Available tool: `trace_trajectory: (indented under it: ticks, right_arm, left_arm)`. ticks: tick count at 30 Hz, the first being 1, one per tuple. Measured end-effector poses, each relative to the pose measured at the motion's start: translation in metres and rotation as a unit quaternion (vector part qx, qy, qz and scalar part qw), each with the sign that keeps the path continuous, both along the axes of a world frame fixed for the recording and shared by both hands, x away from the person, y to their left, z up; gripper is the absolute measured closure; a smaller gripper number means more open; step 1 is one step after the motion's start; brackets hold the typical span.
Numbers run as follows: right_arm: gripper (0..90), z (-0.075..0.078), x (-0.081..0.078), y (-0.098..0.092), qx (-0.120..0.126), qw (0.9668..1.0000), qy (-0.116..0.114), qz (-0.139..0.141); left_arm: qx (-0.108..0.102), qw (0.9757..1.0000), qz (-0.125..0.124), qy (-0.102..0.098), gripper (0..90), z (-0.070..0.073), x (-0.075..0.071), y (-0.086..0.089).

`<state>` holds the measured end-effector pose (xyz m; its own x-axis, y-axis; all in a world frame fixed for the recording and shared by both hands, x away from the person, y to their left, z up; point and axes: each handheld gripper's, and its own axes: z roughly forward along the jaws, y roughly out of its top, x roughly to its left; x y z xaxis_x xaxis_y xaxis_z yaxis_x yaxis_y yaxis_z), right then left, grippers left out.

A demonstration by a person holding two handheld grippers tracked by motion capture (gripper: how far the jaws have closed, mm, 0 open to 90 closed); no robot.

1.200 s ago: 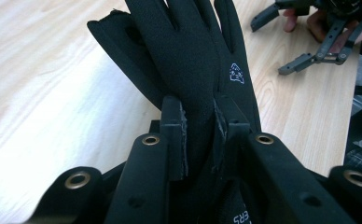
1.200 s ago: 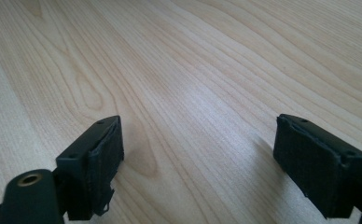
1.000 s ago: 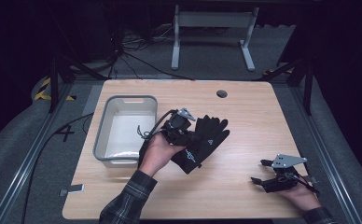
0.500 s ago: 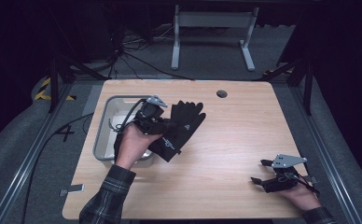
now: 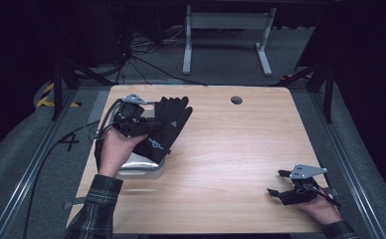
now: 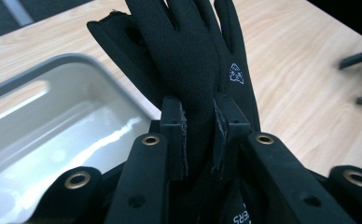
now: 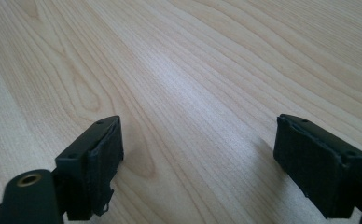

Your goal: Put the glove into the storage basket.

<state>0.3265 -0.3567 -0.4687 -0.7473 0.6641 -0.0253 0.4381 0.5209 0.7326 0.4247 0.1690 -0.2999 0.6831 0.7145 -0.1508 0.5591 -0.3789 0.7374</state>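
The left gripper (image 5: 140, 121) has carried the glove (image 5: 167, 128) leftward off the table's middle and is now holding it above the tray (image 5: 140, 165). Its jaws are clamped on the glove near the cuff. The right gripper (image 5: 284, 185) is resting on the table (image 5: 241, 149), jaws wide apart and empty. The carry is in hand; the next move likely calls for lowering the glove into the tray, then opening.

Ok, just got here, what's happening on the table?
A person's left gripper is shut on a black glove, holding it above the grey bin at the table's left side. The glove hangs partly over the bin's rim, not inside it. The right gripper rests open on the bare wood near the right front corner, holding nothing.
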Motion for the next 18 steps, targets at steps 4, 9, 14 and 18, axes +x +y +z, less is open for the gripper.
trace_trajectory:
  ticks: [4, 9, 14, 18]
  right_arm:
    - [16.5, 0.0, 0.0, 0.0, 0.0, 1.0, 0.0, -0.001]
    - [16.5, 0.0, 0.0, 0.0, 0.0, 1.0, 0.0, -0.001]
    - [16.5, 0.0, 0.0, 0.0, 0.0, 1.0, 0.0, -0.002]
    - [16.5, 0.0, 0.0, 0.0, 0.0, 1.0, 0.0, -0.002]
  left_arm:
    - [-0.008, 0.9997, 0.022, 0.002, 76.9, -0.003, 0.002, 0.017]
    - [-0.009, 0.9987, 0.05, 0.004, 77.0, -0.011, 0.005, 0.031]
    - [-0.015, 0.9978, 0.064, 0.014, 77.0, -0.023, 0.011, 0.04]
    - [-0.009, 0.997, 0.072, 0.026, 76.9, -0.034, 0.016, 0.042]
